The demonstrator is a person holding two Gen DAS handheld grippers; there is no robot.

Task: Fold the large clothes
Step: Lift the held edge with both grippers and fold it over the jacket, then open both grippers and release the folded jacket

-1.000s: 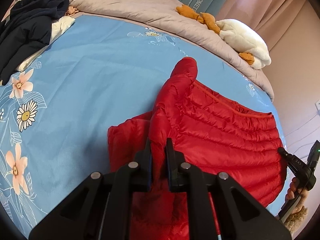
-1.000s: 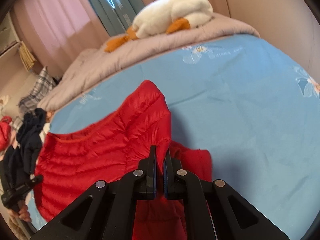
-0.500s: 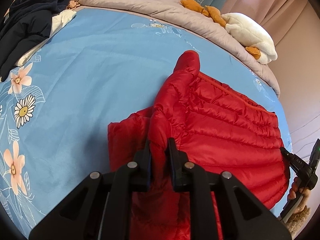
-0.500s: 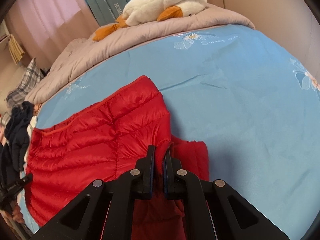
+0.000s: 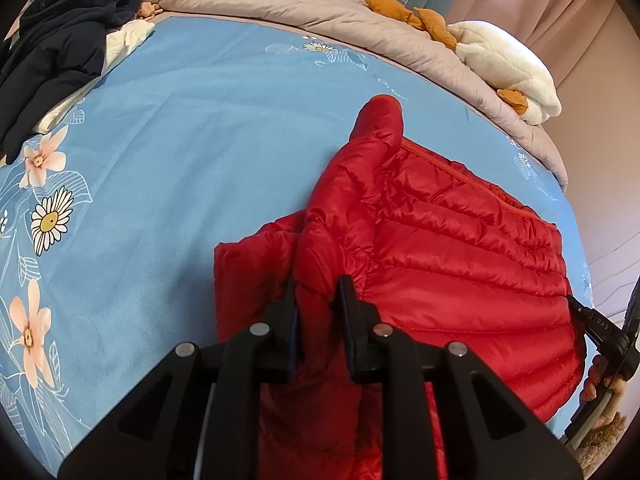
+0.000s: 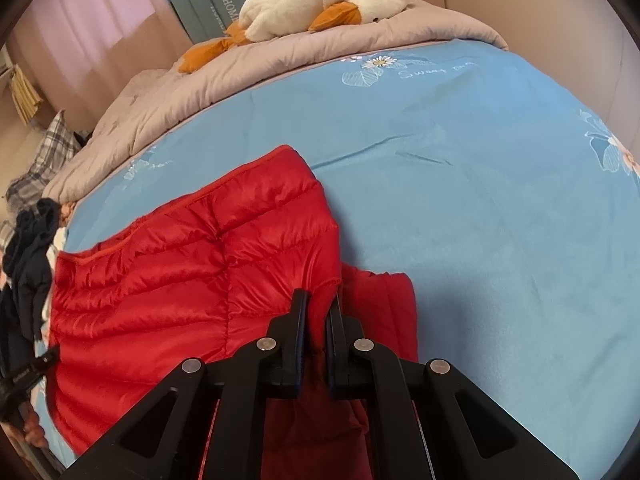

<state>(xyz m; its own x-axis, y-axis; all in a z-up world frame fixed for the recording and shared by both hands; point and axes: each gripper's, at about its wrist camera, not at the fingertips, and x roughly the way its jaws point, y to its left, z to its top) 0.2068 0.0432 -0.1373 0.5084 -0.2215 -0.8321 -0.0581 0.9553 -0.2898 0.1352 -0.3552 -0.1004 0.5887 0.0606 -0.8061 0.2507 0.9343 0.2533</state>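
A red quilted puffer jacket (image 5: 448, 256) lies on the blue flowered bed sheet (image 5: 192, 152), partly folded, with a sleeve end pointing toward the far side. My left gripper (image 5: 318, 300) is shut on a fold of the jacket at its near left edge. My right gripper (image 6: 318, 312) is shut on the jacket (image 6: 168, 264) at its near right edge. Each gripper holds its pinched fabric a little above the sheet (image 6: 480, 184). The right gripper also shows at the right edge of the left wrist view (image 5: 600, 332).
A grey duvet (image 5: 304, 4) lies bunched along the far side of the bed with a white and orange plush duck (image 5: 504, 64) on it. A pile of dark navy clothes (image 5: 56, 52) lies at the far left. Pink curtains hang behind.
Both grippers have moved forward and down over the bed with the jacket still pinched. The jacket lies flatter and spreads wider on the sheet.
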